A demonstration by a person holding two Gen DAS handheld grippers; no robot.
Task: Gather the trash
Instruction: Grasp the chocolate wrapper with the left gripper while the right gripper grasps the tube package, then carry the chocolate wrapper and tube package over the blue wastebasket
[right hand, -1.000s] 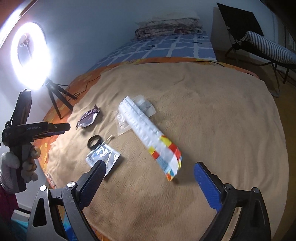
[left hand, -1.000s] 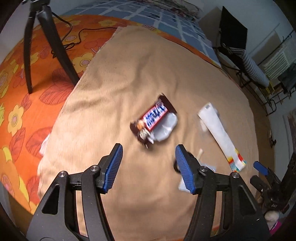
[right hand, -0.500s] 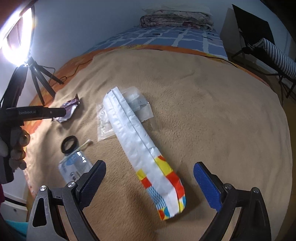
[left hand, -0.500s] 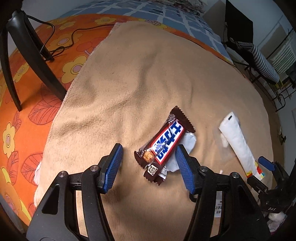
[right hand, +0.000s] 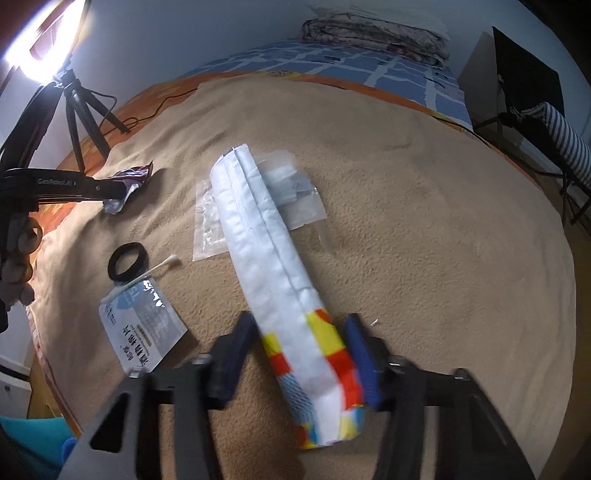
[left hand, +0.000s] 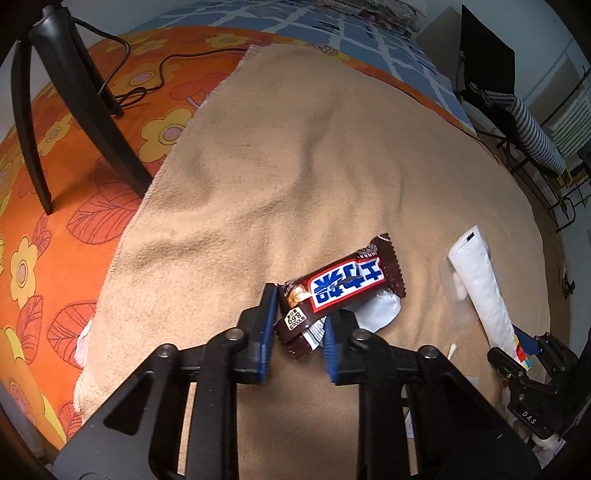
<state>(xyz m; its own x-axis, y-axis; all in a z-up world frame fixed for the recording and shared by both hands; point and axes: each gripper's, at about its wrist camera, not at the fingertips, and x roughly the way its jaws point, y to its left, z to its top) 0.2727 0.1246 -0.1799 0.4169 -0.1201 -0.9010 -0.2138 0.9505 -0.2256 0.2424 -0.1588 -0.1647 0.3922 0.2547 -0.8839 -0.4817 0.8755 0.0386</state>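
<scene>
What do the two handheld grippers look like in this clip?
Both the left gripper and right gripper have matte black skeletal arms with triangular cut-outs, round pivot bolts and blue rubbery finger pads. White lettering marks each black body. No cables or sleeves show.

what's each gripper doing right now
Left gripper: shut on the candy wrapper.
Right gripper: closing around the long white packet; grip cannot be told.

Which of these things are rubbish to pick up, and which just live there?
Rubbish: candy wrapper, long white packet, clear plastic bag, flat pouch, cotton swab, black ring.

Just there: tan blanket, tripod, folded bedding.
</scene>
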